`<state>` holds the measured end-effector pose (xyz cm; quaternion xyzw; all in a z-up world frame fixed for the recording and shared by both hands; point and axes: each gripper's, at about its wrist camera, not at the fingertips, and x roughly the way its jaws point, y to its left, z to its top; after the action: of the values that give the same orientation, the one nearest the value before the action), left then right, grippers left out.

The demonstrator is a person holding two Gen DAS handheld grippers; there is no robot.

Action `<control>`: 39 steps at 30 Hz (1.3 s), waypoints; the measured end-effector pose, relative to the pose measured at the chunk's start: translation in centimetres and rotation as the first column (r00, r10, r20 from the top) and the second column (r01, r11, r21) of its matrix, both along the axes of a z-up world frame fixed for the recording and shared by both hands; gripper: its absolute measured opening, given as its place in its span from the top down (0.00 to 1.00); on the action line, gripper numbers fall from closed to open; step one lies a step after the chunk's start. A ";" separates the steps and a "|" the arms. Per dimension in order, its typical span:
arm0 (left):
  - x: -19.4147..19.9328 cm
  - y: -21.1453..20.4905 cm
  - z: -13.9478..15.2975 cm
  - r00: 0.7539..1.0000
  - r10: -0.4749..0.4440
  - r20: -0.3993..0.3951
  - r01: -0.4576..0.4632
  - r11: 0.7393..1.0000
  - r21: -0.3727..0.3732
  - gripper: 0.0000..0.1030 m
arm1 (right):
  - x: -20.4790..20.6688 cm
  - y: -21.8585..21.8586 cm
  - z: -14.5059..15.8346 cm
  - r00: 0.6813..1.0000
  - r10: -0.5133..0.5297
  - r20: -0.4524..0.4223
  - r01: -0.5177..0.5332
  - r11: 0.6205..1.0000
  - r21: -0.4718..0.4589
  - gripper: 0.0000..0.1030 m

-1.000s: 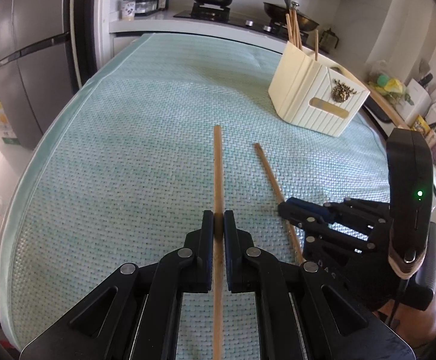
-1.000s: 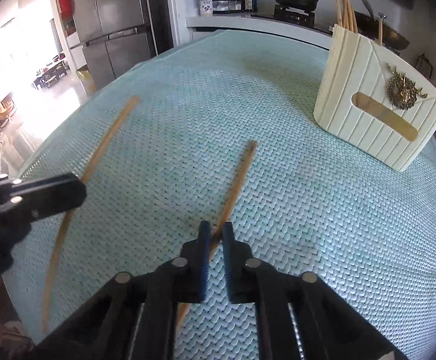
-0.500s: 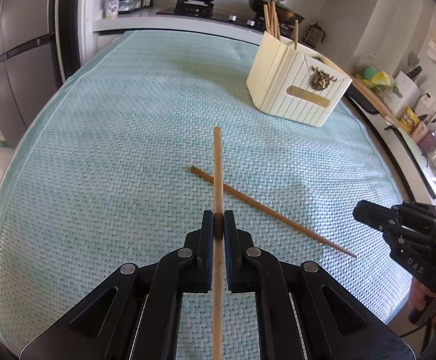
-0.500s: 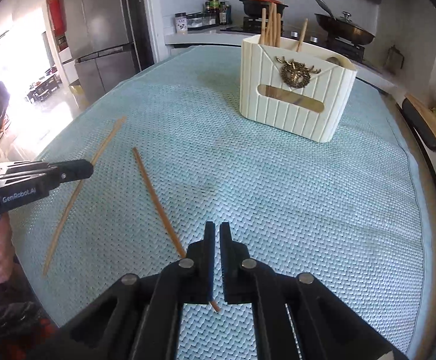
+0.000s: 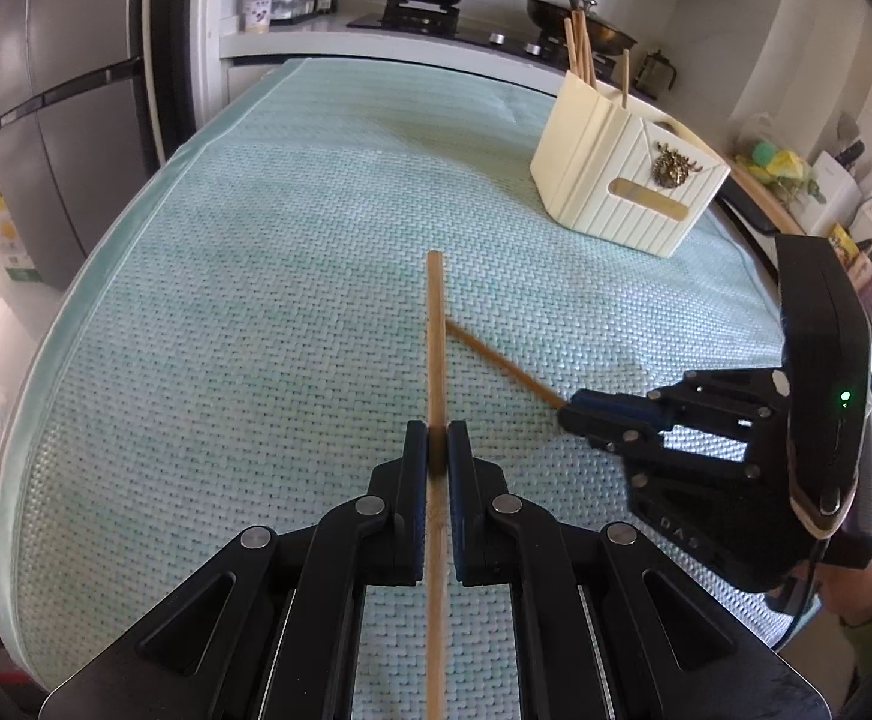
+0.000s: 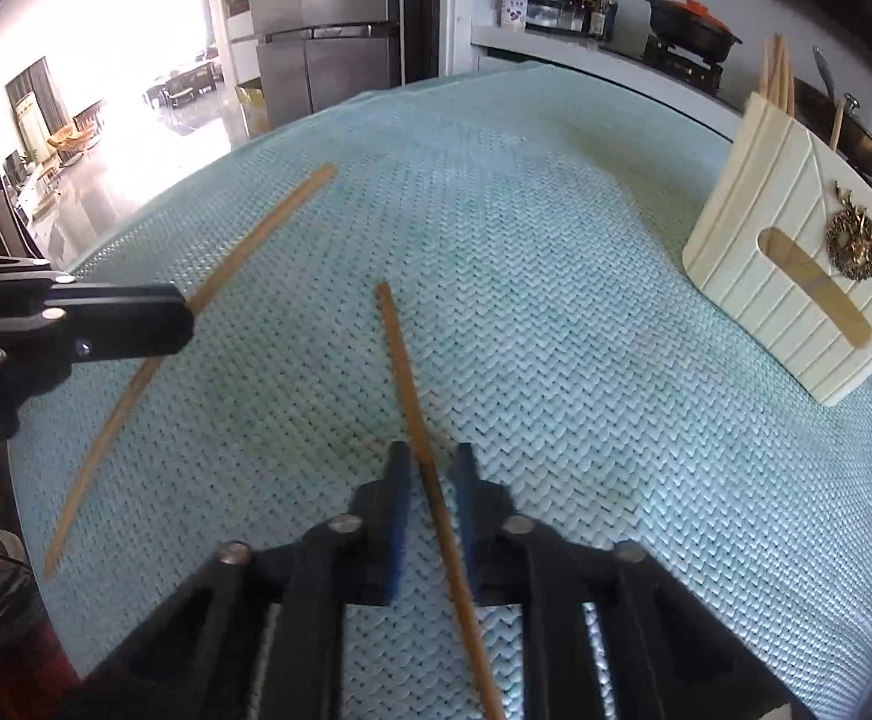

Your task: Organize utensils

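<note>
Chopstick (image 5: 436,324) pinched between the pressed-together fingers of the left gripper (image 5: 437,447), above the teal-matted desk (image 5: 256,300) | second chopstick (image 6: 403,360) lies on the mat between the spread fingers of the right gripper (image 6: 430,468) | cream holder (image 5: 622,180) with more chopsticks stands well beyond
</note>
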<state>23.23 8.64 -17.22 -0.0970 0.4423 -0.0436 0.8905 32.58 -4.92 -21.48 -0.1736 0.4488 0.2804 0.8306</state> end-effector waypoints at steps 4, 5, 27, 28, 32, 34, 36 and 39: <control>0.3 -0.8 -0.2 1.000 -0.024 -0.004 0.024 1.000 -0.007 0.95 | -0.9 -3.0 2.0 0.997 -0.077 0.014 0.076 0.996 0.049 0.95; 0.4 -1.2 -0.2 0.999 -0.033 -0.006 0.033 0.999 -0.011 0.95 | -1.4 -4.1 2.6 0.995 -0.101 0.018 0.099 0.993 0.059 0.95; 1.6 -5.3 -2.8 0.986 -0.151 -0.069 0.154 0.988 0.031 0.44 | -5.3 -20.1 1.4 0.899 -0.437 -0.021 0.438 0.897 0.059 0.71; 1.7 -5.3 -2.9 0.985 -0.157 -0.074 0.159 0.987 0.030 0.44 | -4.8 -20.0 1.4 0.903 -0.430 -0.023 0.431 0.901 0.051 0.71; 3.1 -6.4 -3.2 0.976 -0.191 -0.102 0.198 0.978 0.062 0.46 | -3.2 -19.6 0.9 0.912 -0.408 -0.034 0.409 0.912 0.014 0.71; 3.8 -7.2 -3.3 0.973 -0.205 -0.107 0.215 0.972 0.093 0.47 | -3.0 -19.3 0.8 0.914 -0.405 -0.030 0.405 0.914 0.004 0.71; 4.9 -8.0 -3.3 0.968 -0.223 -0.114 0.236 0.965 0.115 0.56 | -2.4 -19.1 0.8 0.915 -0.403 -0.031 0.403 0.915 -0.004 0.71; 6.4 -9.2 -3.3 0.961 -0.245 -0.127 0.263 0.952 0.157 0.68 | -0.6 -18.4 0.8 0.922 -0.386 -0.034 0.385 0.923 -0.018 0.74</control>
<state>29.67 -0.53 -20.52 0.0360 0.4998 -0.1142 0.8578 31.99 -23.36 -20.67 -0.0812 0.4910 0.1125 0.8601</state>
